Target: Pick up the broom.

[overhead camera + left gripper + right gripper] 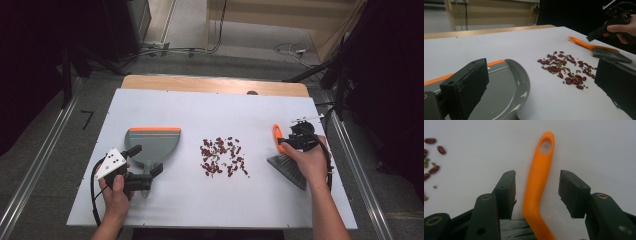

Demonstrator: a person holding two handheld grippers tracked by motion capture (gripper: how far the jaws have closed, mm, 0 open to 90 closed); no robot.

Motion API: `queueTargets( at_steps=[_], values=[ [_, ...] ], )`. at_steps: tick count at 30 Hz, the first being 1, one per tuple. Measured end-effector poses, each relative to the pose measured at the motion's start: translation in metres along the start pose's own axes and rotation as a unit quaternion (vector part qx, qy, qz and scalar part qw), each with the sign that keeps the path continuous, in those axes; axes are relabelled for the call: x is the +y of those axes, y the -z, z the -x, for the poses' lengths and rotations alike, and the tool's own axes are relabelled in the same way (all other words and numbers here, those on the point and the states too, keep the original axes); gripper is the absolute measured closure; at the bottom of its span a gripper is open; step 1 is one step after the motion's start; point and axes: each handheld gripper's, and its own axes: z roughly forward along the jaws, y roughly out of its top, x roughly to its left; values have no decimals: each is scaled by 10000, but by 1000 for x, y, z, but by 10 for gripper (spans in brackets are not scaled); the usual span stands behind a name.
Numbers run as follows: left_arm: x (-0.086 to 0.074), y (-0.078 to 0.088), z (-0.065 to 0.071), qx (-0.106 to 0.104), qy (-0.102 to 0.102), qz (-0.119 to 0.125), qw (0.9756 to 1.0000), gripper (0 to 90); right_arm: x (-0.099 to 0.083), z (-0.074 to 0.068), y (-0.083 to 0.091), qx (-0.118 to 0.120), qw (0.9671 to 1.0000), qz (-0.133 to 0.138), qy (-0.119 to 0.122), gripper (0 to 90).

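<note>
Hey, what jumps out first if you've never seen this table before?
The scatter of red beans in the middle of the white table catches the eye first. To their left lies a grey dustpan with an orange edge, the left gripper at its handle. On the right, the right gripper straddles the orange handle of a brush, jaws not yet touching.

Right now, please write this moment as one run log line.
right tool: open, astride orange plastic brush handle | left tool: open over grey dustpan | red beans: loose
</note>
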Motion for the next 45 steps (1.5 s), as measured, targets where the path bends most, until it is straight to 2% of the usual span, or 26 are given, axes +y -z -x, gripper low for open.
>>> queueTargets(
  at_steps=[1,2,3,4,6,7,15,16,20,21,25,26,32,33,35,38,39,40,45],
  values=[
    [0,0,0,0,-6,-4,10000,0,-1,2,-1,71,9998,-33,-189,507],
    [0,0,0,3,-5,1,10000,0,-1,2,-1,52,9997,-83,-245,516],
    [0,0,1,4,-22,-7,10000,0,-1,2,-1,52,9997,-83,-245,516],
    [0,-1,1,6,-29,-9,10000,0,-2,3,-3,12,9995,-233,-234,536],
    [0,0,1,2,-33,-10,10000,0,-2,3,-4,43,9993,-284,-234,549],
    [0,0,2,-1,-38,-20,10000,0,-3,3,-7,82,9989,-408,-232,563],
    [0,-1,4,-21,-73,-47,10000,0,-3,0,-12,-80,9984,-518,-228,595],
    [0,-1,4,-14,-79,-47,10000,0,-4,-2,-15,-70,9979,-619,-203,611],
    [0,-1,5,-10,-94,-40,9999,0,-4,-6,-18,-107,9971,-733,-186,626],
    [0,-1,5,-10,-95,-47,9999,0,-4,-9,-21,-215,9965,-797,-159,639],
    [0,-1,5,-50,-30,-22,10000,0,-3,-12,-22,-345,9955,-853,-237,658],
    [1,0,6,-72,18,1,10000,0,0,-16,-23,-460,9940,-968,-216,658],
    [2,-4,12,-114,-49,-45,9999,0,2,-11,-23,-314,9933,-1074,-290,684],
    [2,-5,14,-129,-89,-73,9999,0,-1,-7,-23,-166,9948,-956,-306,692],
    [3,-5,14,-136,-108,-71,9998,0,-1,-6,-22,-114,9950,-938,-334,694],
    [4,-6,15,-124,-102,-58,9999,0,-9,0,-20,82,9971,-652,-385,695],
    [4,-7,16,-95,-79,-49,9999,0,-12,2,-20,160,9975,-527,-442,696],
    [5,-7,17,-93,-96,-53,9999,0,-16,5,-17,343,9977,-301,-494,697],
    [6,-11,21,-126,-171,-88,9997,0,-22,8,-3,541,9958,388,-624,699]
  ],
)
